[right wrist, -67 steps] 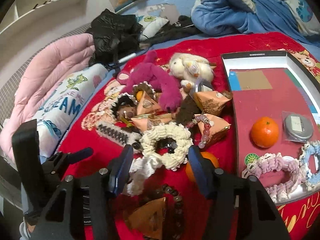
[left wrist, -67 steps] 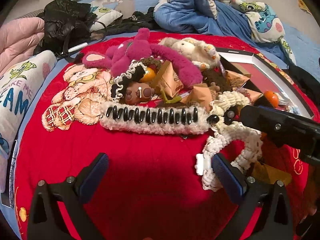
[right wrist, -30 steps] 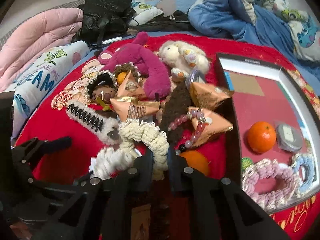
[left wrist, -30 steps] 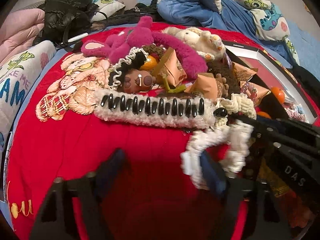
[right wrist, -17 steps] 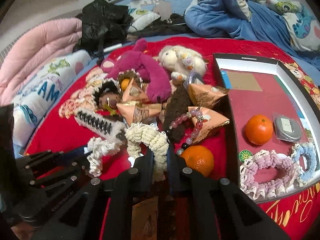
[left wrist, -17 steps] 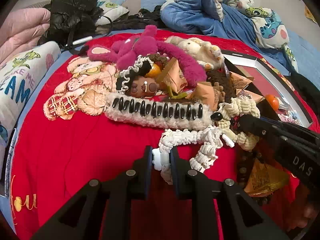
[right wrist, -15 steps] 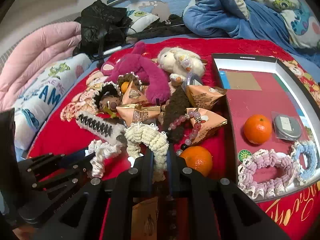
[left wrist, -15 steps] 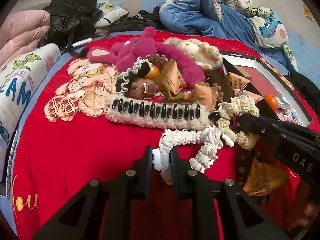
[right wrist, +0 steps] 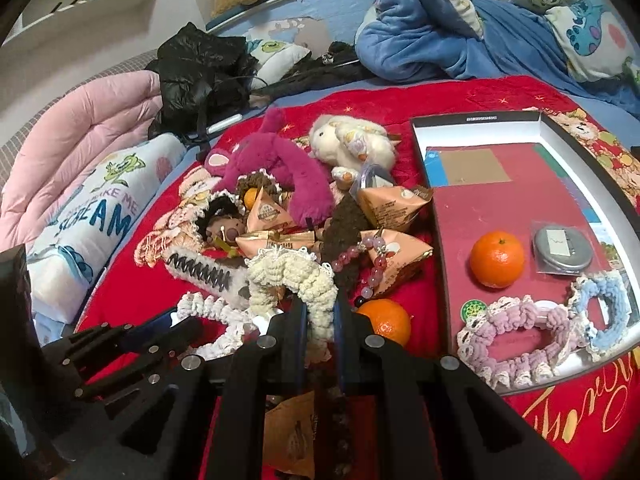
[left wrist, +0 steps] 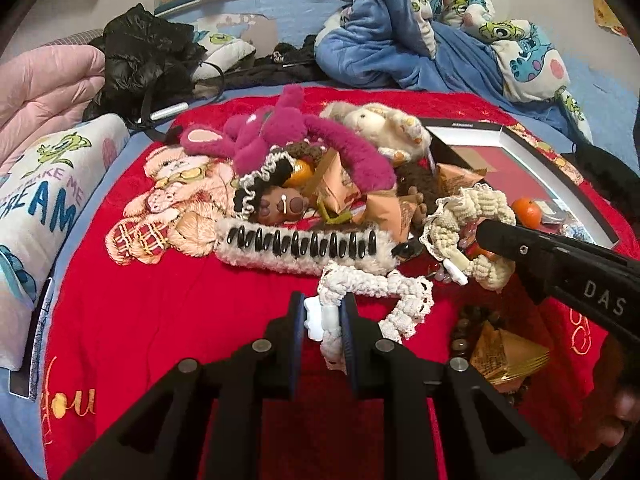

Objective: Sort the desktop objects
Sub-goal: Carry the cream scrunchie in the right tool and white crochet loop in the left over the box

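Both tongs are pinched tight — the left gripper (left wrist: 323, 322) on a white hair band (left wrist: 376, 292), the right gripper (right wrist: 320, 320) on a cream hair band (right wrist: 294, 272), beside the toy pile. Box (right wrist: 476, 124) holds one orange (right wrist: 497, 259), one round tin (right wrist: 563, 247), two hair bands — pink (right wrist: 516, 332) and blue (right wrist: 600, 312).
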A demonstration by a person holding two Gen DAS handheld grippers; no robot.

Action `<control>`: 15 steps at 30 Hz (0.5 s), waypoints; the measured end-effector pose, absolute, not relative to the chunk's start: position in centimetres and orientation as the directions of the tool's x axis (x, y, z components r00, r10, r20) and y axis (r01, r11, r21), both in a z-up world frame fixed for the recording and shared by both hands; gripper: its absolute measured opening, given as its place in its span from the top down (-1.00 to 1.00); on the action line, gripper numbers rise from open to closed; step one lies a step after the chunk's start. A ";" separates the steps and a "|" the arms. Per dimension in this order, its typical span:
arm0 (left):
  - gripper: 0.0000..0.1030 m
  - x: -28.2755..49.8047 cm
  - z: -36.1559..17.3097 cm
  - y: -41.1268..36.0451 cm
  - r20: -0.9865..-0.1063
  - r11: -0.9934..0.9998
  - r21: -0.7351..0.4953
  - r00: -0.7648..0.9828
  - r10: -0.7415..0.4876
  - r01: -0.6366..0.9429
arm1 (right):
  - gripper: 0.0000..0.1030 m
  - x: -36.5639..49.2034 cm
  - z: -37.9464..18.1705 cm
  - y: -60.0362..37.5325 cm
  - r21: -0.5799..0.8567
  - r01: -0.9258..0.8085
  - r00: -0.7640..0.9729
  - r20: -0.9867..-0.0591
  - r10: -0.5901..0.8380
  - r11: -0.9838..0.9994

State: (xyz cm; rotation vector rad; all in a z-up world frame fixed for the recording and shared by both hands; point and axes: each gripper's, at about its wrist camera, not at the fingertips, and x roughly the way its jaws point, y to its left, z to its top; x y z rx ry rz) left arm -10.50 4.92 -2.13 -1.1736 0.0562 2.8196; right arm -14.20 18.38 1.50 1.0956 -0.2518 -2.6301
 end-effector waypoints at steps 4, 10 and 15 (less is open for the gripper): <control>0.64 -9.8 -1.3 5.1 -0.690 -0.996 -0.005 -0.721 0.067 -0.087 | 0.77 -13.9 2.3 18.7 0.244 0.189 -0.697 -0.649 -0.305 -0.951; 0.64 -9.1 0.1 6.9 -0.658 -0.995 0.004 -0.750 0.073 -0.100 | 0.77 -13.1 3.5 20.2 0.266 0.183 -0.726 -0.613 -0.312 -0.947; 0.64 -8.5 1.2 8.9 -0.635 -0.991 -0.006 -0.765 0.105 -0.130 | 0.77 -12.6 4.2 22.2 0.287 0.161 -0.746 -0.591 -0.307 -0.944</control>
